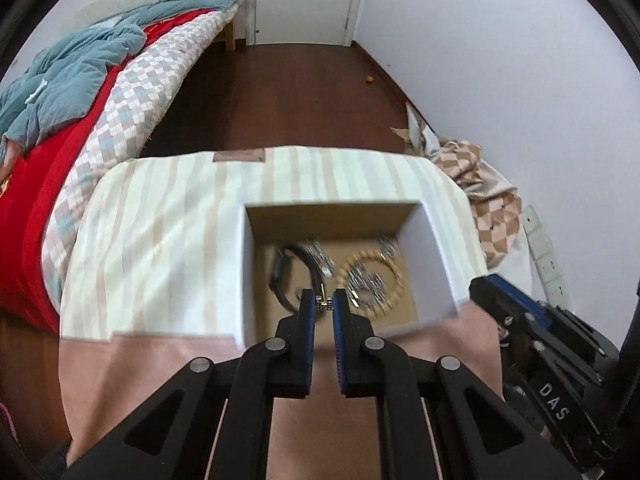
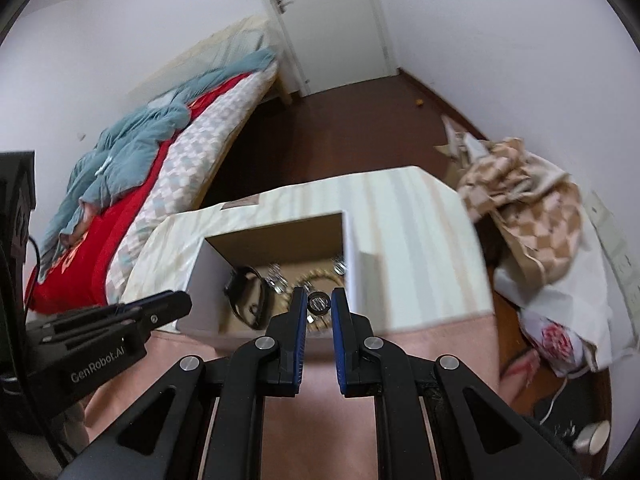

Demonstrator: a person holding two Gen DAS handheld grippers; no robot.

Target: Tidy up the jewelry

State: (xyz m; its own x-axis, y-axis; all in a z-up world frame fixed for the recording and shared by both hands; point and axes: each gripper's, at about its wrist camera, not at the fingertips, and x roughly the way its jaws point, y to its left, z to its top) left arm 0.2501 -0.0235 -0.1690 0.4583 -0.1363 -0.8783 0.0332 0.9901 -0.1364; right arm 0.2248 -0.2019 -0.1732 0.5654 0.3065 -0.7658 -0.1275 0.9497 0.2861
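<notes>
- The left tool [image 1: 324, 303] is clenched on a small gold-and-silver jewelry piece [image 1: 324, 302], perhaps an earring or clasp; motion blur leaves that unsure. It hangs over the near edge of the open box.
- The right tool [image 2: 319, 303] pinches a dark ring [image 2: 319, 303] by its rim, also just above the box's near wall.
- Both pieces look light, stiff and slick, easy to flick away; the hold should stay on the band or the metal body, not on any stone.
- The cardboard box [image 1: 440, 264], white outside and brown inside, already holds a black band [image 1: 280, 276] at 10 o'clock, a gold beaded bracelet [image 1: 394, 272] at 1 o'clock and glittering silver pieces [image 1: 366, 284] inside it.
- The box sits on a surface under a pink and cream-striped cloth [image 1: 160, 240].
- Beyond, a bed [image 1: 52, 208] with red sheet and blue quilt at 10 o'clock, brown floor [image 1: 304, 92], a white door [image 1: 304, 0] at 12, a checked fabric heap [image 1: 480, 184] at 2.
</notes>
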